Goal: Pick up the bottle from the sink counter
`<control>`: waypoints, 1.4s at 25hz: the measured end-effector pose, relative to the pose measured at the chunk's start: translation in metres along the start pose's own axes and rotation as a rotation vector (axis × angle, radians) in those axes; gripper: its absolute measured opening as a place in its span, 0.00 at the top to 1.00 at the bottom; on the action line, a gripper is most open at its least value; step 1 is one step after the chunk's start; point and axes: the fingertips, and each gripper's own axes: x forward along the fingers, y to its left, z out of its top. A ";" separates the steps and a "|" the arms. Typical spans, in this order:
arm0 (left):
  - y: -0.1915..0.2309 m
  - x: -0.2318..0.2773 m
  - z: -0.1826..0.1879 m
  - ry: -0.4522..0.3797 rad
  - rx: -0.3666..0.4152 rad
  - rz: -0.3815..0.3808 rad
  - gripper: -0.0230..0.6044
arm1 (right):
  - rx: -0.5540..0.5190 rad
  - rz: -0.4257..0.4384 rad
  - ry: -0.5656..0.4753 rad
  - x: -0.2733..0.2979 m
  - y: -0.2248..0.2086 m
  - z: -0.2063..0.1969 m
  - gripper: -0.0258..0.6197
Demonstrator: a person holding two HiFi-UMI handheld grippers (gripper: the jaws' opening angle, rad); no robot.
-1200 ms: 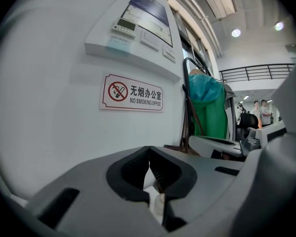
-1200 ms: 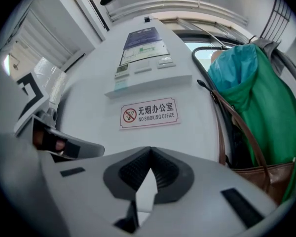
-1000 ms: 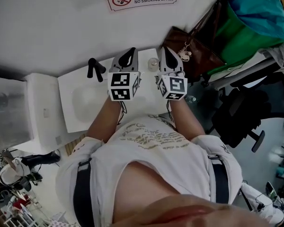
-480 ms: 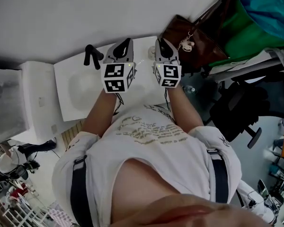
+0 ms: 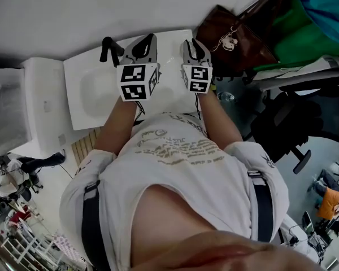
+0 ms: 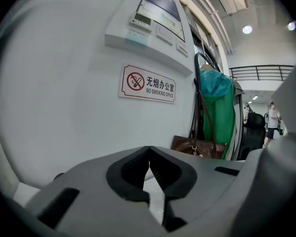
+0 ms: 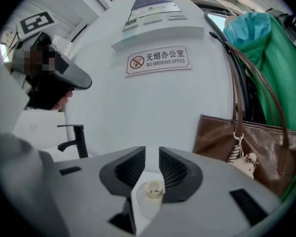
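View from your head: left gripper (image 5: 146,43) and right gripper (image 5: 195,47) reach side by side over the white sink counter (image 5: 86,100), the left near the black faucet (image 5: 109,49), the right toward the counter's right edge beside the brown bag (image 5: 237,35). Left gripper view: your jaws are clenched tip to tip on nothing, facing the no-smoking sign (image 6: 148,84). Right gripper view: your jaws, which have just been opening, stand slightly apart and released, with the small clear bottle (image 7: 152,191) upright on the counter in the gap between them, not gripped.

Left gripper (image 6: 149,156) jaws together, right gripper (image 7: 152,158) jaws just opening, bottle (image 7: 153,188) between
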 end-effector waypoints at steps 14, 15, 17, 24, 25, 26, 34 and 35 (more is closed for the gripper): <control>0.008 -0.012 -0.002 0.004 0.010 0.018 0.93 | -0.056 0.007 0.116 0.012 0.014 -0.037 0.59; 0.008 -0.012 -0.003 0.007 0.008 0.020 0.93 | -0.063 0.004 0.123 0.013 0.014 -0.040 0.57; 0.008 -0.013 -0.005 0.011 0.004 0.020 0.93 | -0.072 -0.005 0.134 0.015 0.013 -0.045 0.54; 0.007 -0.014 -0.008 0.022 0.008 0.023 0.93 | -0.038 -0.018 0.166 0.023 0.007 -0.067 0.51; 0.007 -0.014 -0.009 0.024 0.008 0.026 0.93 | -0.033 -0.019 0.173 0.024 0.005 -0.071 0.50; 0.007 -0.014 -0.009 0.023 0.007 0.029 0.93 | -0.030 -0.019 0.181 0.025 0.004 -0.075 0.50; 0.016 -0.017 -0.007 0.009 0.005 0.058 0.93 | 0.036 -0.005 0.226 0.037 -0.004 -0.110 0.46; 0.017 -0.018 -0.007 0.011 0.006 0.061 0.93 | 0.043 -0.006 0.231 0.039 -0.005 -0.113 0.46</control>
